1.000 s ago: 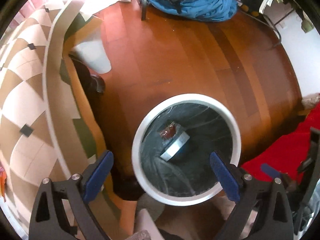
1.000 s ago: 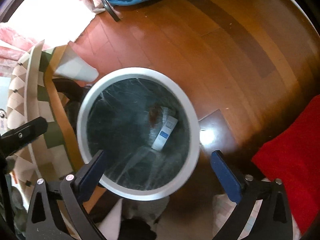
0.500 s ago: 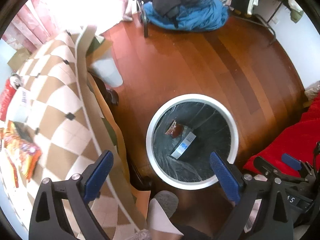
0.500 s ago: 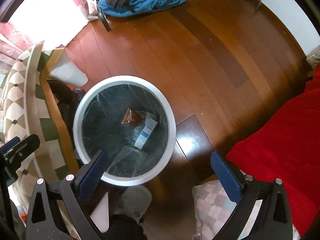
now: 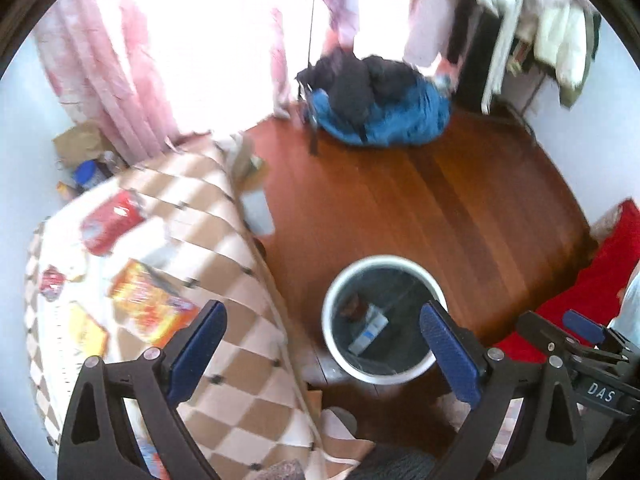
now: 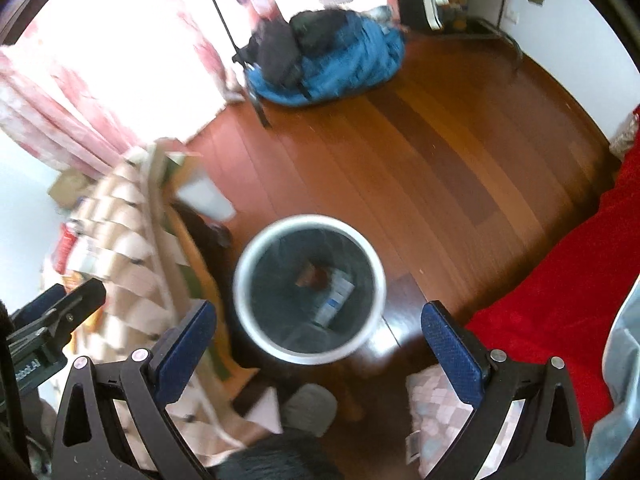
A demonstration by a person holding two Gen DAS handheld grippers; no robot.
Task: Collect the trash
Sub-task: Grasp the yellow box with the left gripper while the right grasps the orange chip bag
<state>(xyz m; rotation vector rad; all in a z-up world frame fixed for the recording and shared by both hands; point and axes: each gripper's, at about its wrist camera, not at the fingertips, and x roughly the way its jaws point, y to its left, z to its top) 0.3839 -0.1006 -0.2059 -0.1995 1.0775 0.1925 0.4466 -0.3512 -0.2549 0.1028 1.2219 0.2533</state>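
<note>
Left wrist view: the left gripper (image 5: 320, 340) is held with its blue pads wide apart and nothing between them, high above the room. At nine o'clock a table (image 5: 248, 392) with a checked cloth carries the remaining trash: a red packet (image 5: 110, 222), an orange-yellow packet (image 5: 154, 306) just at the left pad, a smaller yellow wrapper (image 5: 86, 330) and a small red-and-white piece (image 5: 52, 282). At five o'clock a white-rimmed bin (image 5: 384, 376) stands on the wooden floor (image 5: 420, 208), with a white-and-blue box (image 5: 368, 330) and a brown wrapper (image 5: 352, 304) already lying inside.

The step in hand is judged to be the reach for the next packet. It would best be approached from above, with the pads straddling a raised edge of the orange-yellow packet, since flat foil is likely to slip; the cloth should not be pinched along with it.

Right wrist view: the right gripper (image 6: 320, 340) is likewise spread and empty, with the bin (image 6: 310, 358) directly ahead. At twelve o'clock a blue-and-black bundle (image 6: 332, 64) and a thin black pole (image 6: 236, 52) lie well apart from the work. At three o'clock a red cover (image 6: 560, 312) borders the floor. The table edge, just beside the bin, is judged the only obstacle on the carry.
</note>
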